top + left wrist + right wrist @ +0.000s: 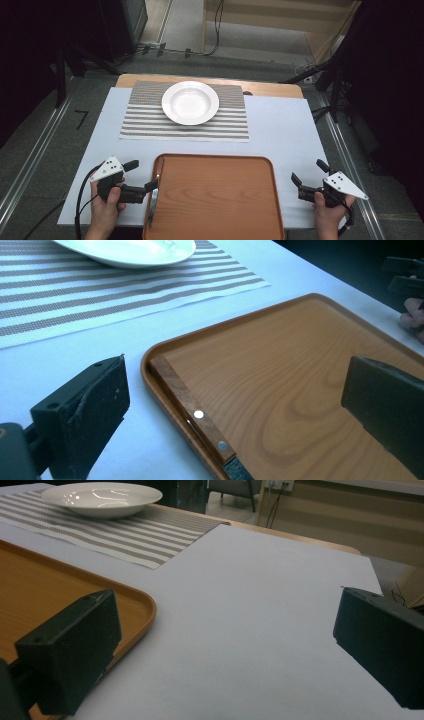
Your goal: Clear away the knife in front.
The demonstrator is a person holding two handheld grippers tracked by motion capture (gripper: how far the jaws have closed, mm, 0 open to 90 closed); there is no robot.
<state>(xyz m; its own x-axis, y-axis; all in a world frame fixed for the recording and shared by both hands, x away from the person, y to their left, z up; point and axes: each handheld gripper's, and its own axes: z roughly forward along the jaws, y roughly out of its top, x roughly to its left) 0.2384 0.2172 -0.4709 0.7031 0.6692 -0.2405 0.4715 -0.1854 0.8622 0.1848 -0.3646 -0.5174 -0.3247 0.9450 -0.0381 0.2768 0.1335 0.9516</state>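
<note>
Left tongs (pixel 141 175) sit at the left rim of the wooden tray (pixel 220 200), jaws spread wide with nothing between them; one jaw is over the white tabletop (pixel 285 130) outside the tray, the other over the tray's edge. In the left gripper view the jaws stand far apart, and a knife (pixel 192 410) with a riveted wooden handle lies flat inside the tray, along its left rim, between the two jaws but untouched by either. In the high view its blade (pixel 152 205) shows as a thin bright strip running toward the near edge of the tray.

Right tongs (pixel 307 176) are held over bare tabletop just right of the tray, jaws also spread, nothing between them. The right gripper view shows only white surface between the jaws, with the tray's corner beside the left jaw.

A white plate (pixel 190 102) rests on a striped placemat (pixel 145 122) at the far side of the tabletop, well apart from both tongs and beyond the tray.
</note>
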